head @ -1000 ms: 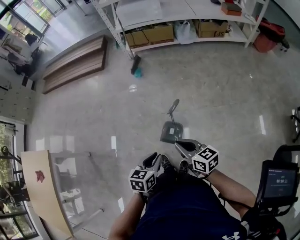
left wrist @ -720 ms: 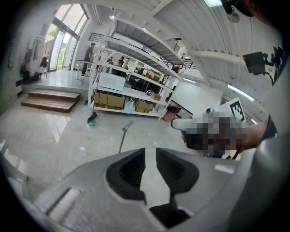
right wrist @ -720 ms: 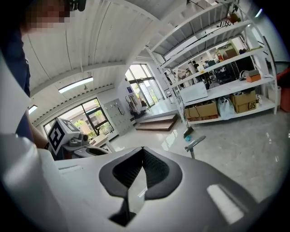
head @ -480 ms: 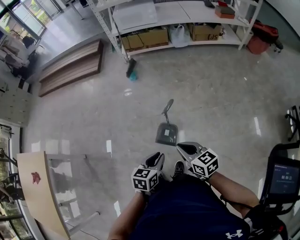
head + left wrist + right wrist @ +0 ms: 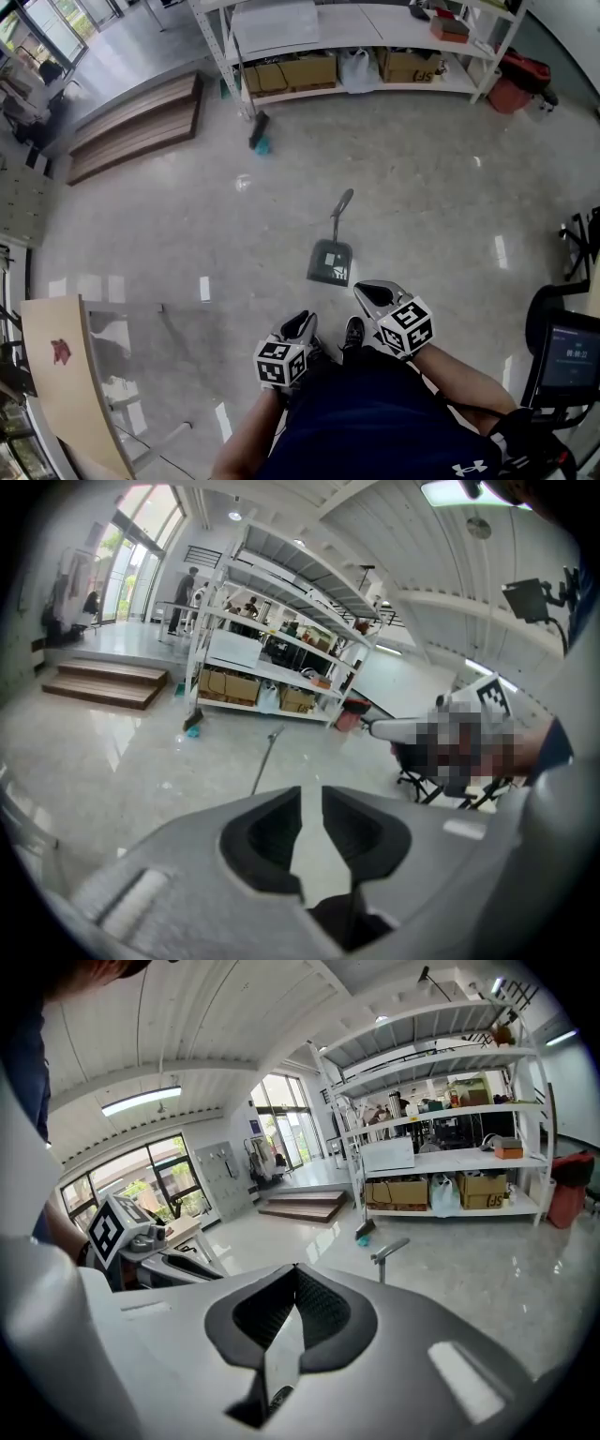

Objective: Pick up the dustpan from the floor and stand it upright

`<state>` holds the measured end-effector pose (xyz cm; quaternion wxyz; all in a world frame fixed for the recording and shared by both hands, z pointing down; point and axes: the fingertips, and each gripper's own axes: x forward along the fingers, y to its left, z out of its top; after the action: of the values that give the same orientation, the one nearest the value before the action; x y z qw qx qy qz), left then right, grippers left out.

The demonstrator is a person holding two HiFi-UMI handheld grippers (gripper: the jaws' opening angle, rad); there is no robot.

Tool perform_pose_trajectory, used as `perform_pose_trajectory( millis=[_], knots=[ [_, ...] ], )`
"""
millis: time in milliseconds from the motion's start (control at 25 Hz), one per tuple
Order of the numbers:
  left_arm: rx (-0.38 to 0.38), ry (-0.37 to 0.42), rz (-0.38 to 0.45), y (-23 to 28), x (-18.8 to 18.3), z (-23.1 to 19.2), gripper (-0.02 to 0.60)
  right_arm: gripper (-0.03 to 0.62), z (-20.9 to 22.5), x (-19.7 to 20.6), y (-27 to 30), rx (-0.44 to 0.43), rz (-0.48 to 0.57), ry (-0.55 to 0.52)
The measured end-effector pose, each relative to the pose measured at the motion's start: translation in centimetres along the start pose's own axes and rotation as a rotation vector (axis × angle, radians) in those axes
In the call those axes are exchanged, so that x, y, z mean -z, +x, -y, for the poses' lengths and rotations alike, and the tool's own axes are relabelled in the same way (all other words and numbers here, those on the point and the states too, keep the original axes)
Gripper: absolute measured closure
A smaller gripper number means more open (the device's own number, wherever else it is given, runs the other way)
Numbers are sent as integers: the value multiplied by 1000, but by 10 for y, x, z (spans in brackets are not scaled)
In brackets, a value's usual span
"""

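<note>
While the dustpan (image 5: pixel 330 262) rests on the floor (image 5: pixel 422 187), the left gripper (image 5: pixel 300 325) is held slightly parted and empty; the right gripper (image 5: pixel 368 293) is clenched shut.

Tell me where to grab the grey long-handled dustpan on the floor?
Grab the grey plastic long-handled dustpan by its thin handle, coming down from above. The handle is slim and sticks out clear of the pan, which is wide and probably harder to pinch.

Left tool (image 5: pixel 311 803), jaws slightly apart over glossy floor (image 5: pixel 112 771), dustpan handle (image 5: pixel 265 759) beyond, shelving (image 5: pixel 281 672) behind.
</note>
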<state>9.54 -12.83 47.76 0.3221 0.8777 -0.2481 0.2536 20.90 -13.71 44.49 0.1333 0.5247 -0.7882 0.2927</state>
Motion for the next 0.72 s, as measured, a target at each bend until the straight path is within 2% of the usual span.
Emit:
perform_pose_trajectory(
  millis=[80, 240, 720],
  knots=[
    [-2, -33, 4, -10, 6, -7, 516, 583, -4, -3, 1, 31, 15, -15],
    [-4, -95, 45, -21, -5, -7, 525, 583, -1, -14, -4, 100, 52, -20],
    [21, -67, 71, -26, -22, -16, 526, 583, -10, -37, -5, 139, 94, -69]
  ],
)
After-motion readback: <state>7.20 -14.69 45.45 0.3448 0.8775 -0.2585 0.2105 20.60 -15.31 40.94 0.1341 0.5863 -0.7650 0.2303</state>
